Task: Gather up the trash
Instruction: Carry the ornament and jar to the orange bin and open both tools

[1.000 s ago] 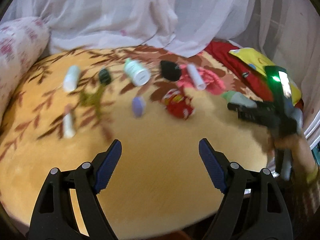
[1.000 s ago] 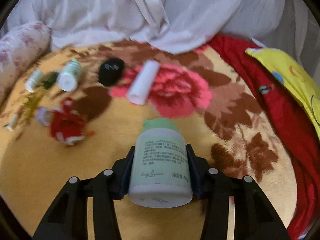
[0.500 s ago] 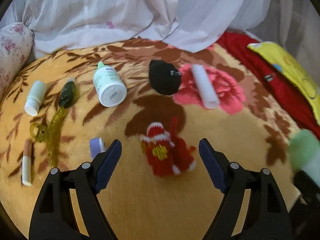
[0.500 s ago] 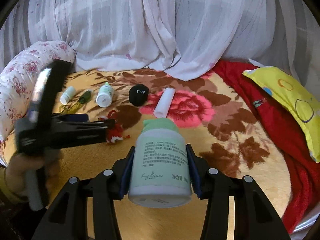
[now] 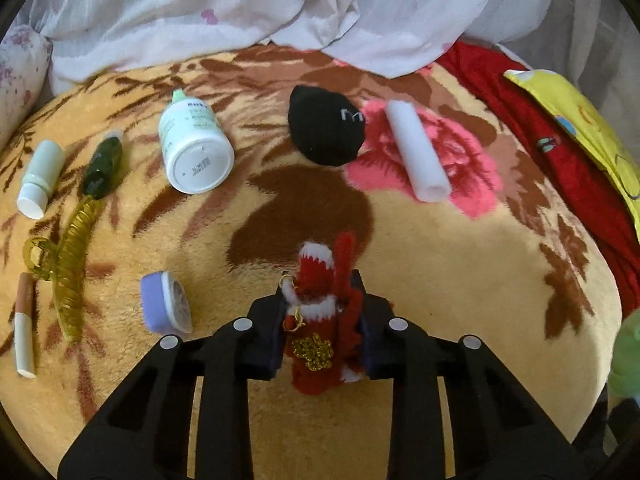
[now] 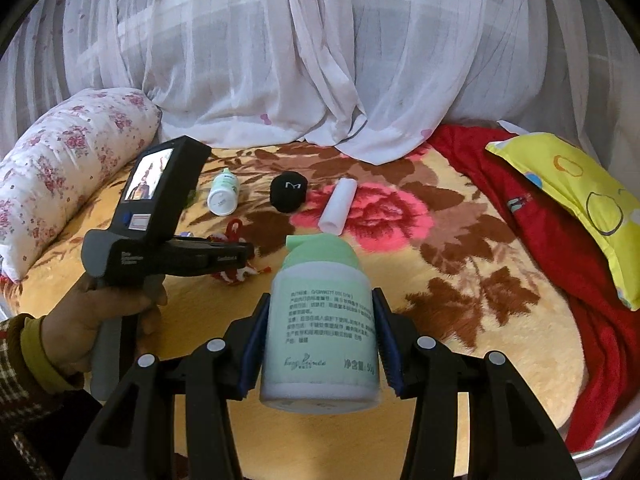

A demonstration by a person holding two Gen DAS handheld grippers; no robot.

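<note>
closing on the red knitted ornament (image 5: 320, 332), left gripper (image 5: 320, 322) is pressed against it; green-capped bottle (image 6: 320, 332) is clamped by right gripper (image 6: 320, 336).

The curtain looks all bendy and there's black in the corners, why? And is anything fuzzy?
Right wrist view: the fisheye lens bows the white curtain and leaves dark corners. Left wrist view: same rounding and corners; the blanket is sharp, but the green bottle at the right edge is blurred, and a dark shadow lies behind the red knitted ornament.
</note>
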